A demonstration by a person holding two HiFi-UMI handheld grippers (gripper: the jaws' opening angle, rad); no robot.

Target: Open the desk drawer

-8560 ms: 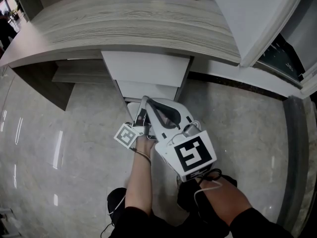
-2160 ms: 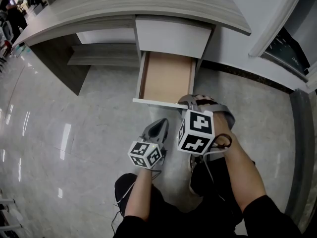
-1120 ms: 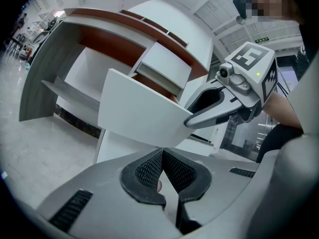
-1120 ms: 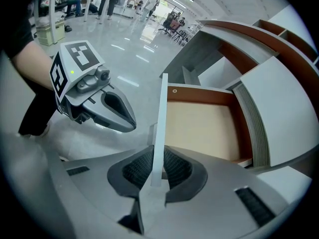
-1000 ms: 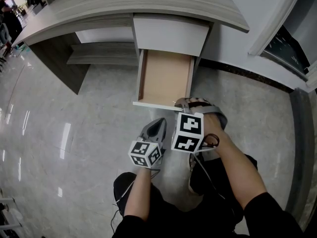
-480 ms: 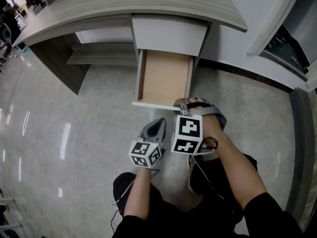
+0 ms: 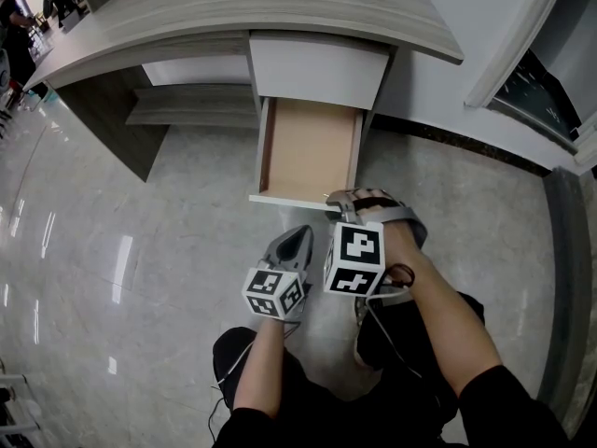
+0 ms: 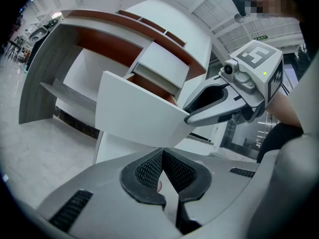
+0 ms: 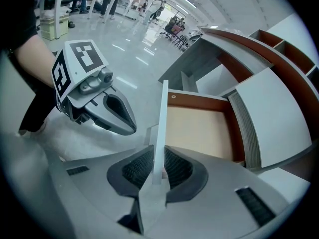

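Observation:
The lower desk drawer stands pulled out, its light wooden inside empty. My right gripper points down onto the near right corner of its white front panel. In the right gripper view the panel's thin top edge stands upright between the pads of that gripper, which close on it. My left gripper hovers just in front of the drawer, shut and empty. In the left gripper view the drawer front is close ahead and the right gripper sits on its corner.
A curved grey wood-grain desk top overhangs the drawer unit; a shut upper drawer front sits above the open one. A low shelf lies under the desk at left. A white panel rises at right. Glossy stone floor lies around.
The drawer was shut in the earliest frame and now stands pulled out. Over the last second neither gripper nor the drawer has visibly moved.

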